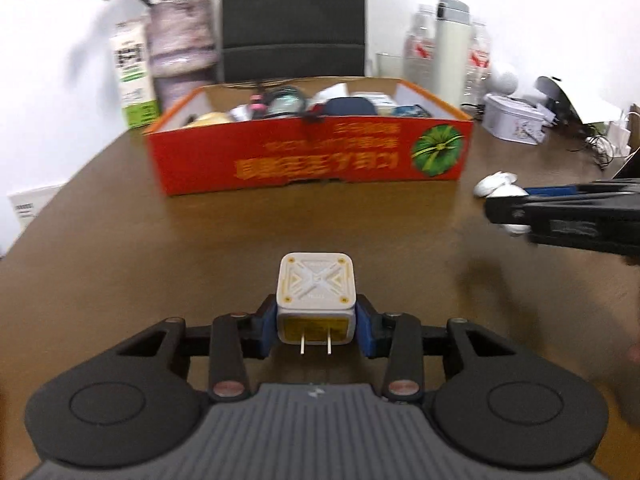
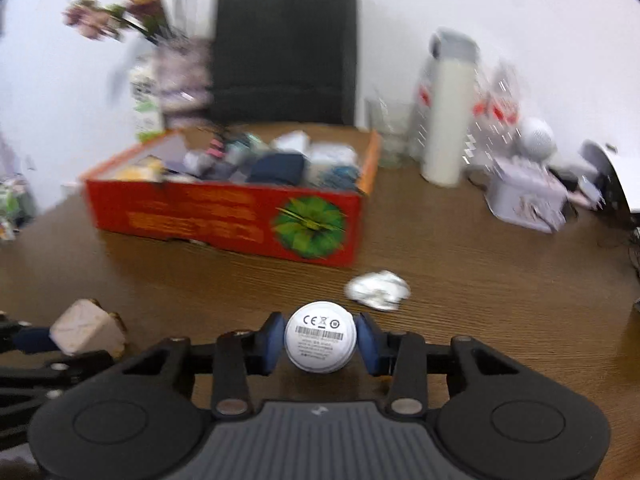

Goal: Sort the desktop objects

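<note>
My left gripper (image 1: 316, 322) is shut on a white cube charger (image 1: 314, 284), its blue pads pressed on both sides and its two prongs facing the camera. It is held just above the brown table. My right gripper (image 2: 320, 342) is shut on a round white device (image 2: 320, 336) whose labelled face points at the camera. In the left wrist view the right gripper (image 1: 508, 212) reaches in from the right edge. A red cardboard box (image 1: 308, 156) full of several small items stands ahead of both grippers; its front wall (image 2: 200, 216) also shows in the right wrist view.
A crumpled white paper (image 2: 378, 290) lies on the table between the right gripper and the box. Behind the box are a flower vase (image 1: 182, 40), a black chair (image 1: 294, 20), a white thermos (image 1: 452, 52), plastic bottles and a pale tin (image 1: 514, 118). Cables lie far right.
</note>
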A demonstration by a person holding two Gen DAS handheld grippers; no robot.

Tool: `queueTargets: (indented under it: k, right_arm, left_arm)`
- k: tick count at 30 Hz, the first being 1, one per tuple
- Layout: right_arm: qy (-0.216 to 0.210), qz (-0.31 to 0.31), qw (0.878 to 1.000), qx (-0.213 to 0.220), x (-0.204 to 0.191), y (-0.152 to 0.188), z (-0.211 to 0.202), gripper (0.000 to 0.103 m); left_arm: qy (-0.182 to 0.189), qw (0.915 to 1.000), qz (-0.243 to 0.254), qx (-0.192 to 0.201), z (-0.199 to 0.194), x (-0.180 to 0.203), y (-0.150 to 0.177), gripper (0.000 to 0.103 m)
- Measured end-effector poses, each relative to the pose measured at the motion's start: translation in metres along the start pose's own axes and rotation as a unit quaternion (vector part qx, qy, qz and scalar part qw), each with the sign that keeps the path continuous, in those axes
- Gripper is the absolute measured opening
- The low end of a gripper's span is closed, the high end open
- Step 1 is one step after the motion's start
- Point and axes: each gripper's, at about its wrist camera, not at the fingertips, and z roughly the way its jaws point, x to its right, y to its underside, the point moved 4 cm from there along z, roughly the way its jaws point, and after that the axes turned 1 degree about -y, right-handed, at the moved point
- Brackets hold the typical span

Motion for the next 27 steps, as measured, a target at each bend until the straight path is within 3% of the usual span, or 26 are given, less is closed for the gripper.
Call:
queueTargets:
  k: [4, 8, 14, 16, 18, 21, 26, 27]
  right_arm:
    - [-0.079, -0.001, 0.997, 0.005, -0.052, 0.030, -0.043, 0.038]
    - [-0.077, -0.042, 0.996, -0.021, -0.089, 0.070, -0.052, 0.037]
    - [-0.088, -0.061, 0.994, -0.027, -0.103, 0.086, -0.073, 0.037]
    - [-0.087, -0.058, 0.994, -0.033, -0.107, 0.086, -0.076, 0.037]
    - [-0.088, -0.060, 0.993, -0.041, -0.113, 0.087, -0.080, 0.037]
    - [-0.093, -0.068, 0.992, -0.048, -0.121, 0.089, -0.085, 0.037]
    - [-0.073, -0.064, 0.995, -0.032, -0.123, 0.088, -0.094, 0.036]
    - [-0.071, -0.067, 0.995, -0.020, -0.123, 0.086, -0.098, 0.036]
  left_arm:
    - [-0.018, 0.9998, 0.002, 0.003, -0.018, -0.020, 0.016, 0.039]
    - [0.000, 1.0000, 0.008, -0.001, -0.032, -0.028, 0.025, 0.040]
    - [0.021, 0.9997, -0.009, 0.005, -0.049, -0.036, 0.038, 0.041]
    - [0.026, 0.9995, -0.006, 0.015, -0.057, -0.035, 0.038, 0.045]
    - [0.030, 0.9992, -0.003, 0.028, -0.064, -0.036, 0.035, 0.061]
    - [0.034, 0.9979, -0.002, 0.055, -0.068, -0.037, 0.030, 0.072]
    - [0.035, 0.9986, -0.009, 0.040, -0.048, -0.036, 0.029, 0.070]
    - [0.039, 0.9986, -0.012, 0.035, -0.043, -0.037, 0.029, 0.059]
